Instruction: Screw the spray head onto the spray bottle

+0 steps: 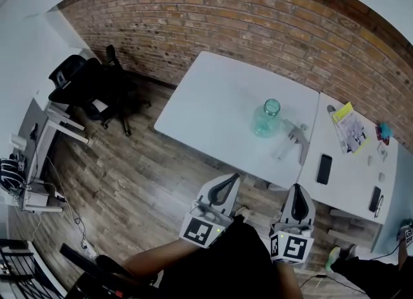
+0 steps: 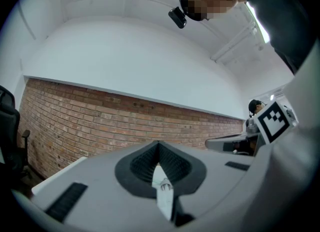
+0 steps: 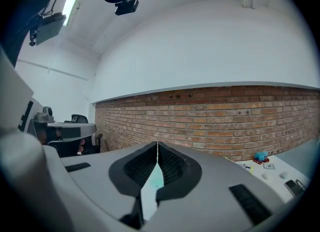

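Your left gripper (image 1: 232,178) and right gripper (image 1: 297,189) are nearest, each with jaws closed on nothing, short of the white surface (image 1: 213,97). There the bottle (image 1: 266,118) stands upright and capless, with the spray head (image 1: 298,137) lying just beside it. The print on the leaflet (image 1: 349,127) is too small to read.

A brick wall (image 1: 258,26) spans from ten to two o'clock in the head view. A black office chair (image 1: 87,81) stands at ten o'clock on the wooden floor (image 1: 129,181). A white table (image 1: 213,104) fills the centre. At three o'clock, a second table (image 1: 352,175) bears a black phone (image 1: 324,168), a yellow-edged booklet (image 1: 348,128) and a small blue object (image 1: 385,130).
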Motion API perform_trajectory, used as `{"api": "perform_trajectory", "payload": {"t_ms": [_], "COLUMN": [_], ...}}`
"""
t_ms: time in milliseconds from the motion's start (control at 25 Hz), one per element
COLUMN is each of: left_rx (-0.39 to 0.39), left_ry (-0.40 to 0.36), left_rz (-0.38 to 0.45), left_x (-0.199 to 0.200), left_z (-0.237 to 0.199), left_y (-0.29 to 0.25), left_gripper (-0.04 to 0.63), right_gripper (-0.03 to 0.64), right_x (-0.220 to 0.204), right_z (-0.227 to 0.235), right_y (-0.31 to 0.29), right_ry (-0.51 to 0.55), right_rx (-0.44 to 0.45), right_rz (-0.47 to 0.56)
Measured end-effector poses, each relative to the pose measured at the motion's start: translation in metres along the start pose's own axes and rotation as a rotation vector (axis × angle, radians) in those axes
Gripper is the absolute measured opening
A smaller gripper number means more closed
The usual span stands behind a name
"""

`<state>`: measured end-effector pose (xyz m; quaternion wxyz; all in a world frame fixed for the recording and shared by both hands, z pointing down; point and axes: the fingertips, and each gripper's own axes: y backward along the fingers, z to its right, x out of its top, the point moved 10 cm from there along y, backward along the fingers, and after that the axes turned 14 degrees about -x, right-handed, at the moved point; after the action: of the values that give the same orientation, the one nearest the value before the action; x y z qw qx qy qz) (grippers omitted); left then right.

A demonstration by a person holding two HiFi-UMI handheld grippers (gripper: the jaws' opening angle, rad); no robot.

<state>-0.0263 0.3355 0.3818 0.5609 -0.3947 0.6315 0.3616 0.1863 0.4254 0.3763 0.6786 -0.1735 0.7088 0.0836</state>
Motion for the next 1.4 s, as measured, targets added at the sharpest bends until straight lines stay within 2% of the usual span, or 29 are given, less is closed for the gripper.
{"api": "perform_trajectory", "payload": {"t_ms": [320, 640, 880, 1080, 1280, 1400], "left_rx": [0.007, 0.002, 0.000, -0.002, 0.020, 0.030], "left_ry": [-0.001, -0.016, -0.025, -0.029, -0.056, -0.047], "left_rz": [-0.005, -0.007, -0.001, 0.003, 0.007, -0.005], "left_x": [-0.006, -0.015, -0.011, -0.009, -0.017, -0.020], "left_z": [0.012, 0.025, 0.023, 0.025, 0.022, 0.022], "left_y": [-0.035, -0.063, -0.077, -0.093, -0.097, -0.101], "left_gripper": [-0.005, -0.005, -0.005, -0.005, -0.005, -0.005], "right_gripper": [0.008, 0.008, 0.008, 0.008, 0.008, 0.008], "right_x": [-0.005, -0.019, -0.022, -0.010, -0.016, -0.019], "right_z": [0.027, 0.061, 0.069, 0.080, 0.090, 0.093], "right_y": [-0.020, -0.033, -0.040, -0.050, -0.056, -0.062], "right_ry": [-0.002, -0.015, -0.025, 0.013, -0.008, -0.009], "right_rx": [0.022, -0.004, -0.005, -0.012, -0.015, 0.000], "right_rz": [-0.008, -0.034, -0.024, 0.011, -0.011, -0.025]}}
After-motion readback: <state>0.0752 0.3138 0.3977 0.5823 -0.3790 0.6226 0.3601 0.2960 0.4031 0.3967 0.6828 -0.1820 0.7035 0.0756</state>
